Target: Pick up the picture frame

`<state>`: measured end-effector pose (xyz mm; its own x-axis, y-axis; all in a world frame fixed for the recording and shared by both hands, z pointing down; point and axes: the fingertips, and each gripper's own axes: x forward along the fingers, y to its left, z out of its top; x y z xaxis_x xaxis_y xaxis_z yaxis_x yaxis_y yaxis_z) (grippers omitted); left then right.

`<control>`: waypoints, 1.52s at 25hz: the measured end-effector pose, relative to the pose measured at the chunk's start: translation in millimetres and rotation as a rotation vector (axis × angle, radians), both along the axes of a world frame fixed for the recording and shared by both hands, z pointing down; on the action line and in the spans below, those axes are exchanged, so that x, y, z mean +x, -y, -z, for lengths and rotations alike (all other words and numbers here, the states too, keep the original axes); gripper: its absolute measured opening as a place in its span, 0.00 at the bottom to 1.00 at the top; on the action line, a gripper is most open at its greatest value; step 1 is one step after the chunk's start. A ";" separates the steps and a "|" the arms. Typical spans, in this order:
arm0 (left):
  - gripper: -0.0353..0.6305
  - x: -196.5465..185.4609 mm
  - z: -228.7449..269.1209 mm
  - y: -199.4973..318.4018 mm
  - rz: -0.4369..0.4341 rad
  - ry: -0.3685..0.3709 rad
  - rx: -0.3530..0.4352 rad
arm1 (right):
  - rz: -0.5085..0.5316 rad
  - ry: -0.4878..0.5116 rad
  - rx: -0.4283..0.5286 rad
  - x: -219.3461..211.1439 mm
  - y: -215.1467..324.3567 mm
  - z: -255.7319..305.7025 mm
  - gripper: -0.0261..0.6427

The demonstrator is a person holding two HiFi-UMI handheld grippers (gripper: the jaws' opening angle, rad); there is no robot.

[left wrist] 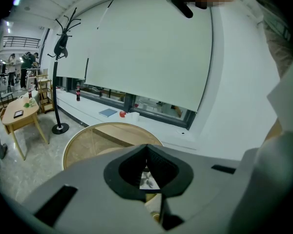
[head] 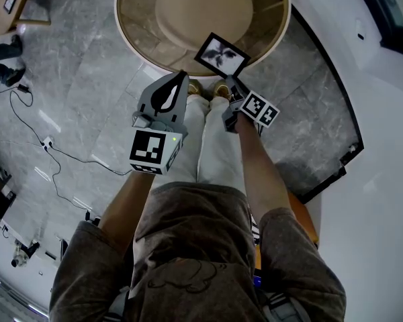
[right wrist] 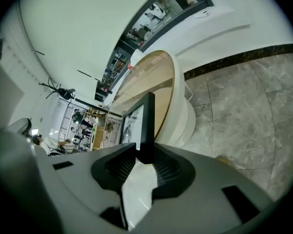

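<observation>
Top edge, head view: round desk [head: 188, 5] cut off. Centre: picture frame [head: 221, 54], lower corner hidden behind right gripper [head: 234, 87].

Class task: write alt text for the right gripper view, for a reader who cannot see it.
A black picture frame, seen edge-on, is clamped between the jaws of the hand-held gripper. Behind it are a round wooden table and a grey marble floor.

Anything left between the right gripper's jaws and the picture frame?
Nothing. The right gripper view shows the right gripper closed straight onto the black edge of the picture frame, no gap left.
</observation>
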<state>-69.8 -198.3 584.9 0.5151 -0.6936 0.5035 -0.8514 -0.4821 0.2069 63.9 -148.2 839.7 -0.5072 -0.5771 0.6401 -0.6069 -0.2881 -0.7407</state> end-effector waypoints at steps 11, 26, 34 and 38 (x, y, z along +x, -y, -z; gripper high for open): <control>0.08 8.4 14.8 2.4 0.013 -0.016 0.009 | 0.080 -0.036 0.062 -2.7 10.3 47.6 0.17; 0.08 -3.6 26.9 6.3 0.042 0.002 -0.013 | 0.318 -0.380 0.229 6.5 43.8 107.5 0.16; 0.08 -14.6 70.9 16.2 0.062 0.005 0.019 | 0.394 -0.493 0.394 10.0 68.4 193.7 0.16; 0.08 -18.3 109.5 25.2 0.082 -0.012 0.055 | 0.401 -0.525 0.492 15.0 79.7 255.7 0.16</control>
<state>-88.1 -223.5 475.4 0.4618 -0.7597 0.4578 -0.8858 -0.4221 0.1931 78.9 -227.9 584.0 -0.4396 -0.6921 0.5724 -0.8972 0.3080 -0.3166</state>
